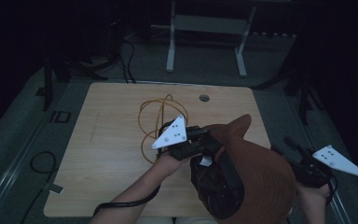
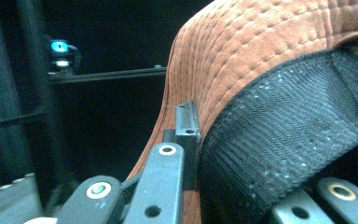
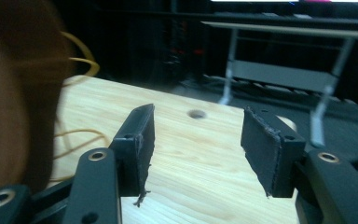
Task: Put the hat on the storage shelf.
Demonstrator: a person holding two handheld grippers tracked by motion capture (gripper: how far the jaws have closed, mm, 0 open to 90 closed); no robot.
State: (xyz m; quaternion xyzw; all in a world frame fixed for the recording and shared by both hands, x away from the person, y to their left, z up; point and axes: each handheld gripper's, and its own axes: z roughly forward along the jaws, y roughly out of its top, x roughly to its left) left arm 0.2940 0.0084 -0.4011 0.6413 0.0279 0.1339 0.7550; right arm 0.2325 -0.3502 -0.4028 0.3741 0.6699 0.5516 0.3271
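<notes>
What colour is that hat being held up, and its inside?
The hat is rust-brown with rows of stitching; its lining is black mesh. The left gripper view shows it best.

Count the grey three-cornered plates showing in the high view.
2. One plate sits on the left gripper above the middle of the table, beside the brown hat. The other plate sits on the right gripper, past the table's right edge.

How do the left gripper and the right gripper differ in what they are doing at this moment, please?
The left gripper is shut on the brim of the brown hat, while the right gripper stands open with nothing between its jaws. The left gripper is over the wooden table, near the orange cable; the right gripper sits off the table's right edge in the high view. Both are black, hand-held, and carry a grey three-cornered plate.
</notes>
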